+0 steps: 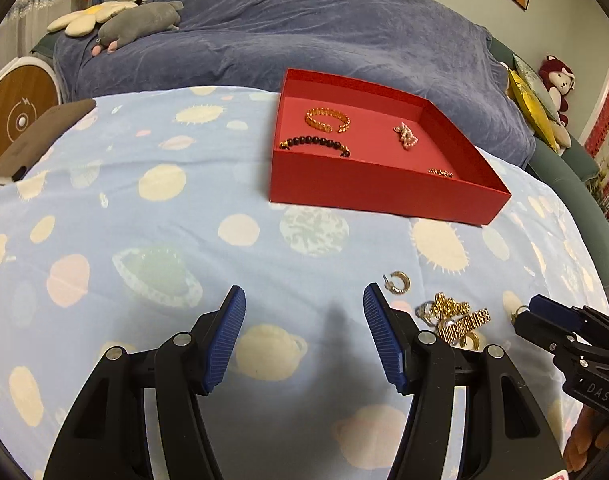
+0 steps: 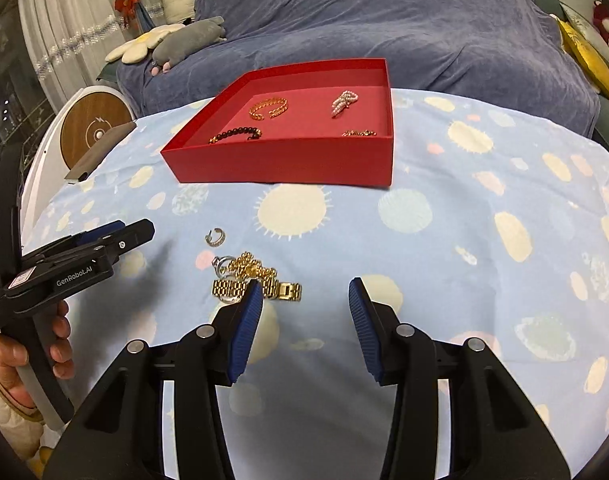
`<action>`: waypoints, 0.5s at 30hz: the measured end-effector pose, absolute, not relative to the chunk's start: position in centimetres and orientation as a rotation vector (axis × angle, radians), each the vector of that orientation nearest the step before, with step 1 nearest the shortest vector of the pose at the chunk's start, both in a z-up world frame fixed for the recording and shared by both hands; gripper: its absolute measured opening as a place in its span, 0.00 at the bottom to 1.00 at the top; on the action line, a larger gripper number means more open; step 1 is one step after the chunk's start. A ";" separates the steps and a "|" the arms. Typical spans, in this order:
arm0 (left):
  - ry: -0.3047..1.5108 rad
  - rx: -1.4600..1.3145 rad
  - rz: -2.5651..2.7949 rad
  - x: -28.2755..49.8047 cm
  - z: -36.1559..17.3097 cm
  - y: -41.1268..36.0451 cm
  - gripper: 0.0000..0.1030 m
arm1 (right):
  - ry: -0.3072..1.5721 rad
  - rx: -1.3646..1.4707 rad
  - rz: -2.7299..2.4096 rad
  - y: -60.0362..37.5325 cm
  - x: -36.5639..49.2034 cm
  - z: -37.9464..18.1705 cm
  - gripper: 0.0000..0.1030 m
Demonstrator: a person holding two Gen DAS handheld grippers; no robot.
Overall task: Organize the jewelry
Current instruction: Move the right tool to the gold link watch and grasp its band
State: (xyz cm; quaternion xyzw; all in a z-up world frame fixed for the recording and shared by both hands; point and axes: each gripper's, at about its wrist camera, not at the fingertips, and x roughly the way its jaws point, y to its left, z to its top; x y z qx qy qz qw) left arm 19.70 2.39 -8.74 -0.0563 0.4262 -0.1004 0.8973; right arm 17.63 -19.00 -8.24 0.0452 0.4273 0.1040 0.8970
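A red tray (image 1: 384,194) (image 2: 280,164) sits on the planet-print cloth. It holds a gold chain bracelet (image 1: 328,119) (image 2: 269,107), a dark bead bracelet (image 1: 314,144) (image 2: 236,134), a pearl piece (image 1: 406,136) (image 2: 344,102) and a small gold piece (image 1: 440,172) (image 2: 358,133). A pile of gold jewelry (image 1: 456,318) (image 2: 256,280) and a hoop earring (image 1: 398,282) (image 2: 215,237) lie on the cloth. My left gripper (image 1: 304,332) is open and empty, left of the pile; it also shows in the right wrist view (image 2: 136,232). My right gripper (image 2: 306,316) is open and empty, just right of the pile.
A blue-covered sofa (image 1: 304,32) with plush toys (image 1: 140,22) stands behind the table. A brown flat object (image 1: 40,140) lies at the cloth's left edge beside a round wooden-faced device (image 1: 18,118). Cushions and a doll (image 1: 556,80) are at the right.
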 end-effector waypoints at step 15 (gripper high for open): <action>0.887 -0.066 -0.242 17.7 -10.5 0.5 0.60 | 0.908 0.098 0.318 -16.8 20.5 -10.8 0.42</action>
